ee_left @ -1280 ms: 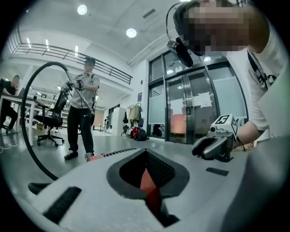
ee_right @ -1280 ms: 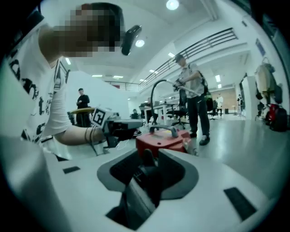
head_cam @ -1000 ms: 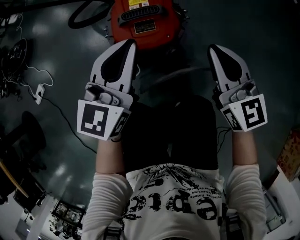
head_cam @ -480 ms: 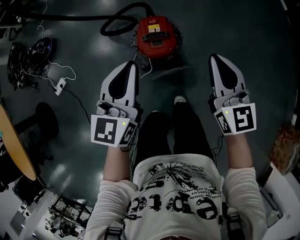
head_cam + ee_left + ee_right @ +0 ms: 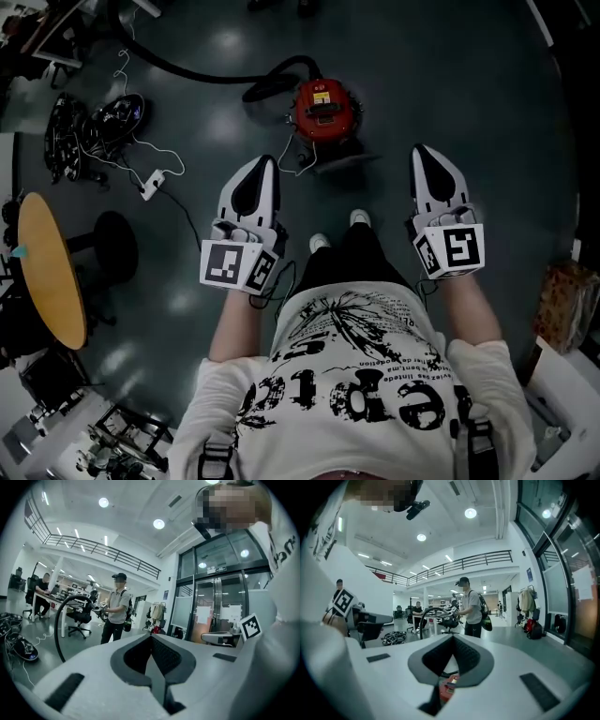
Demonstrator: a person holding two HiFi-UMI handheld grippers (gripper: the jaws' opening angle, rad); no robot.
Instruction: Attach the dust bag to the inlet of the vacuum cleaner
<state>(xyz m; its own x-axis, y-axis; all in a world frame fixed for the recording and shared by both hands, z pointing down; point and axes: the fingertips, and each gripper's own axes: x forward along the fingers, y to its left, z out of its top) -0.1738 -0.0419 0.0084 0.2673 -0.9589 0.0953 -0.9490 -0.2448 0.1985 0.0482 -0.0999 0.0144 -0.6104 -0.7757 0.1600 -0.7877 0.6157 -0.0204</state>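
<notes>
Head view, left to right. Far to the left of the left fingers we see a round wooden table (image 5: 52,272) with a black stool (image 5: 111,246) just beside it. Ahead of these lies a heap of cables (image 5: 89,131), from which a white cord runs to a plug strip (image 5: 150,184) on the dark floor (image 5: 487,84). The left gripper (image 5: 267,161) is held out in front of the person's body, fingers together with nothing between them; in the left gripper view its pads (image 5: 165,654) meet along one line. Ahead of the fingertips, between the two grippers though nearer the left one, the red vacuum cleaner (image 5: 325,110) stands on the floor, well apart from both. Its black hose (image 5: 202,73) curves away beyond and to the left of the left fingers. Behind the fingertips, between the two grippers, we see the tips of two white shoes (image 5: 359,218). The right gripper (image 5: 419,152) is held alongside the left, fingers likewise closed and empty. In the right gripper view its pads (image 5: 466,654) touch, and through the small gap below them we glimpse the red of the vacuum cleaner (image 5: 449,686). To the right of the right fingers, a brown box (image 5: 562,305) sits near the frame's edge. Both gripper views look out over an office: a person in a cap (image 5: 117,611) stands beyond the left fingertips, and the person in a cap (image 5: 471,606) also shows just beyond the right fingertips
</notes>
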